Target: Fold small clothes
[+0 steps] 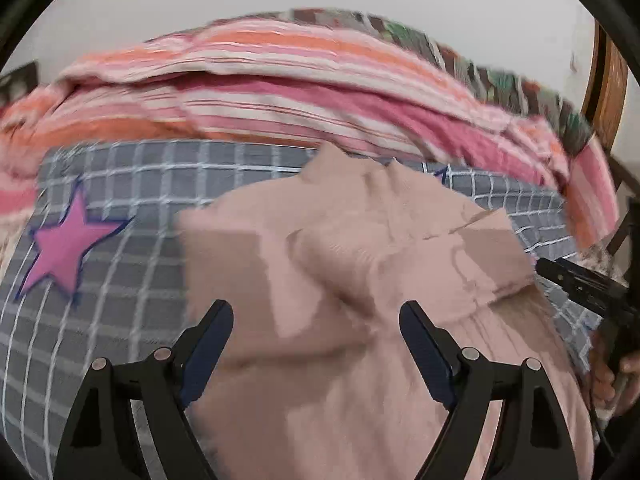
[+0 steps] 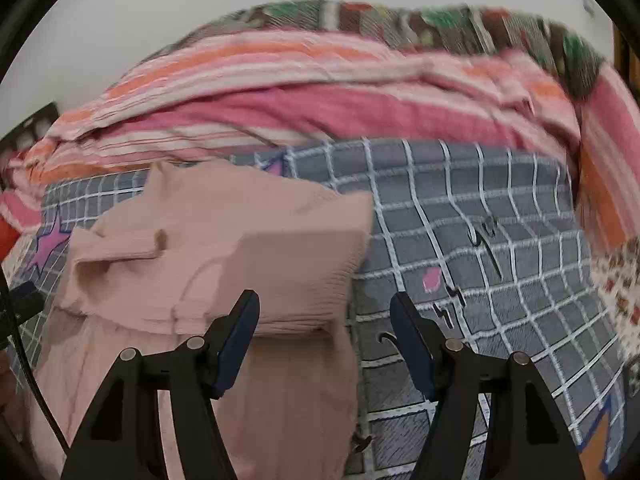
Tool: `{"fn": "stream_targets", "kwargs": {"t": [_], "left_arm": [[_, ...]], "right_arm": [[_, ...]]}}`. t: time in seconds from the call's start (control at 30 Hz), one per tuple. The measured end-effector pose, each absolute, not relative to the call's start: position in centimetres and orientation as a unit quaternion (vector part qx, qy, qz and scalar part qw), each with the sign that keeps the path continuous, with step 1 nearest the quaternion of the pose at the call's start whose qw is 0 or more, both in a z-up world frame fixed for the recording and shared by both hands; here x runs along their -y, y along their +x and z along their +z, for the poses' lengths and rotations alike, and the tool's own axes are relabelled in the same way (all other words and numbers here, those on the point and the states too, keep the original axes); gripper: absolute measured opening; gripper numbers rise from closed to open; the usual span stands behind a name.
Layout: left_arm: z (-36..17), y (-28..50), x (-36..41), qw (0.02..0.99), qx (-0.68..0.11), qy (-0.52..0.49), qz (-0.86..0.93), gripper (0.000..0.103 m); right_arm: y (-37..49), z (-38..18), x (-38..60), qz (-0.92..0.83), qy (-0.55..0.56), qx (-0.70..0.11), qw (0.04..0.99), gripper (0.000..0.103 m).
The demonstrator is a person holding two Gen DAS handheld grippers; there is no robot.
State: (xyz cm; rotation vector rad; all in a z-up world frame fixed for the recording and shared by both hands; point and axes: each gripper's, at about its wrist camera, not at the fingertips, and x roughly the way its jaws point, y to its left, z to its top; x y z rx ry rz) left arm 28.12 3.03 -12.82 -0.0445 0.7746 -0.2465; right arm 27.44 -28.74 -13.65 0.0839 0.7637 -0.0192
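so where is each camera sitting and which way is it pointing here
Left wrist: on the left hand-held gripper, angled down at the pink garment on the grey checked sheet; its own open fingers show, plus the right hand-held gripper at the right edge.
Right wrist: on the right hand-held gripper, angled down at the garment's right edge; its open fingers show.
Shared: pink garment, grey checked sheet, striped blanket.
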Motion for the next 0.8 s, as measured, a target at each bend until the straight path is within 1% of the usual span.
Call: {"fn": "stream_targets", "kwargs": {"t": [0.1, 0.13, 0.17, 0.2, 0.23, 0.37, 0.47, 0.53, 0.57, 0.63, 0.67, 0.7, 0.73, 0.77, 0.8], "left_arm": [[-14.1, 31.2, -0.7, 0.911, -0.404, -0.005, -0.084, 0.084], [-14.6, 31.9, -0.3, 0.907, -0.412, 0.001, -0.081, 0.082], [-15.1, 32.4, 0.1, 0.905, -0.418, 0.018, -0.082, 0.077], [-15.3, 32.7, 0.0, 0.906, -0.415, 0.037, -0.069, 0.057], [-15.3, 32.7, -0.8, 0.911, -0.409, 0.041, -0.044, 0.053], [-14.8, 31.1, -5.7, 0.918, -0.392, -0.046, -0.040, 0.053], [-14.8, 29.7, -8.1, 0.920, -0.386, -0.061, -0.003, 0.052], [-15.2, 29.3, -9.1, 0.922, -0.381, -0.067, 0.007, 0.048], [-15.4, 29.2, -9.7, 0.921, -0.381, -0.087, -0.005, 0.047], [-15.9, 29.4, -10.2, 0.917, -0.382, -0.108, -0.027, 0.040], [-16.2, 29.6, -10.2, 0.915, -0.386, -0.112, -0.031, 0.038], [-16.3, 29.8, -10.3, 0.913, -0.389, -0.116, -0.034, 0.032], [-16.4, 29.9, -10.4, 0.913, -0.387, -0.123, -0.033, 0.028], [-16.3, 30.0, -10.4, 0.913, -0.385, -0.130, -0.033, 0.028], [-16.2, 30.0, -10.7, 0.914, -0.379, -0.141, -0.039, 0.028]], "right_arm": [[29.3, -14.5, 29.1, -0.012, 0.051, -0.379, 0.924, 0.067], [29.7, -14.9, 29.0, -0.013, 0.051, -0.382, 0.923, 0.067], [30.4, -15.3, 28.8, -0.012, 0.050, -0.389, 0.920, 0.067], [31.2, -15.9, 29.0, -0.013, 0.046, -0.401, 0.915, 0.066], [31.8, -16.7, 29.2, -0.023, 0.039, -0.415, 0.909, 0.066], [32.3, -18.2, 30.2, -0.018, 0.053, -0.416, 0.908, 0.066], [32.5, -18.7, 31.2, -0.022, 0.073, -0.408, 0.910, 0.066], [32.9, -19.2, 32.0, -0.026, 0.091, -0.417, 0.904, 0.066], [33.0, -19.4, 32.4, -0.024, 0.097, -0.416, 0.904, 0.066], [32.8, -19.2, 32.3, -0.030, 0.090, -0.410, 0.907, 0.066], [32.8, -19.1, 32.0, -0.032, 0.083, -0.409, 0.908, 0.066], [32.8, -19.2, 31.9, -0.032, 0.079, -0.407, 0.909, 0.063], [32.6, -19.2, 31.8, -0.028, 0.078, -0.406, 0.910, 0.057], [32.6, -19.1, 31.5, -0.025, 0.078, -0.404, 0.911, 0.052], [32.6, -19.1, 31.4, -0.023, 0.078, -0.402, 0.912, 0.043]]}}
